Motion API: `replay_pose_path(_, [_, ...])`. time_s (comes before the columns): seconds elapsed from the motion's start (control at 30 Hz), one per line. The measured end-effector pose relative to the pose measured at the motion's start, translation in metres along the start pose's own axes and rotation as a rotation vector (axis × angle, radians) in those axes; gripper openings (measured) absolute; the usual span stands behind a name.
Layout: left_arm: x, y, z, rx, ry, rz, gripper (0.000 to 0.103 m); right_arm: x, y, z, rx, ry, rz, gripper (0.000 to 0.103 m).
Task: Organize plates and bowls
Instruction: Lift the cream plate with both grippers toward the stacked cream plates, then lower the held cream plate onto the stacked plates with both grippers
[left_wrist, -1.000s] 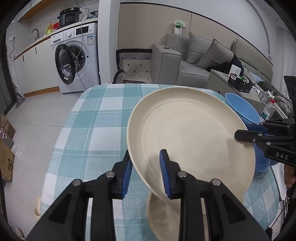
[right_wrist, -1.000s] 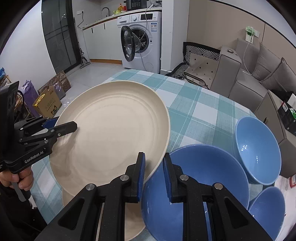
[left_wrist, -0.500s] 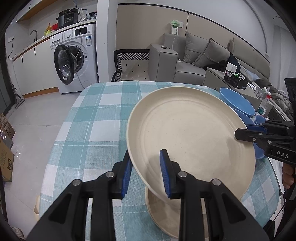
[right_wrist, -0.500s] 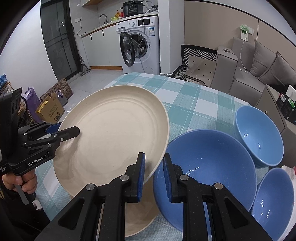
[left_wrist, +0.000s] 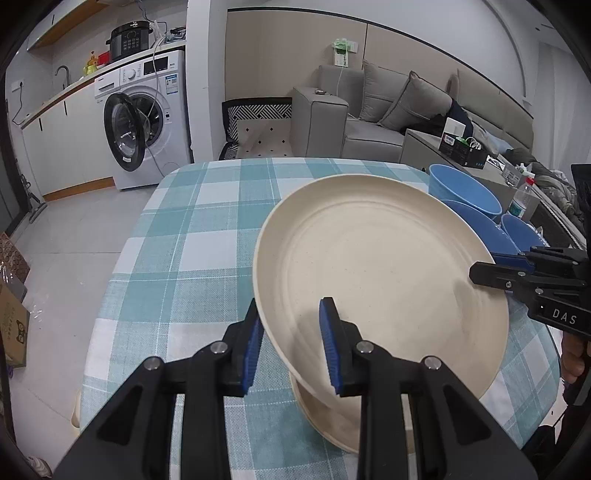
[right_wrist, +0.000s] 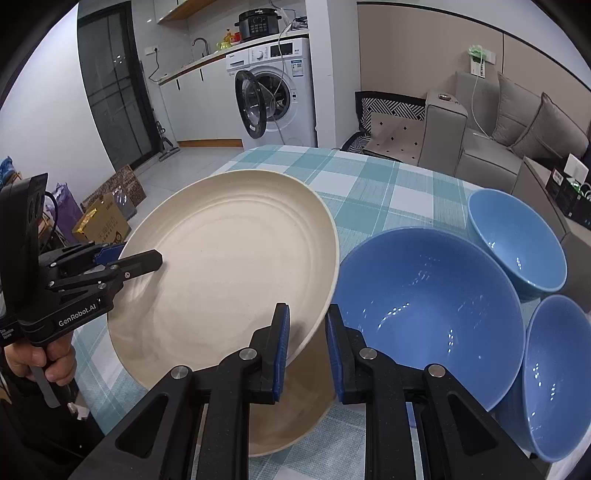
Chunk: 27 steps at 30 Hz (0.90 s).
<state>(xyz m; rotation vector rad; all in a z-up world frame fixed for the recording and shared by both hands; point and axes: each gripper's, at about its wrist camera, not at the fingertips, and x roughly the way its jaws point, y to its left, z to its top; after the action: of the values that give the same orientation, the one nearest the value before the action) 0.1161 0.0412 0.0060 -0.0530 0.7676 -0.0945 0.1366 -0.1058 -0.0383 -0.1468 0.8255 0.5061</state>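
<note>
Matt cream plate (left_wrist: 388, 266), glossy blue bowls (right_wrist: 432, 306)

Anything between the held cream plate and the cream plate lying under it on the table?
Nothing visible. Both tongs, left and right, clamp opposite rims of the big plate, tilted above the lower plate. The gap between them looks clear. The blue bowls sit off to the side.

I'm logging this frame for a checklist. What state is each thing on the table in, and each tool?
Top plate: lifted, tilted, gripped at opposite rims.
Lower plate: flat on the table beneath it.
Three blue bowls: upright, empty, separate.
Left tool: shut on the top plate.
Right tool: shut on the top plate.
Washing machine door: open.
</note>
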Motion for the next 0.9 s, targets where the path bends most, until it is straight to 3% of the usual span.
replay_pose_path(0.9, [0.002, -0.007, -0.03, 0.026, 0.058, 0.006, 0.028, 0.005, 0.008, -0.046, 0.019, 0.018, 0.007, 0.021])
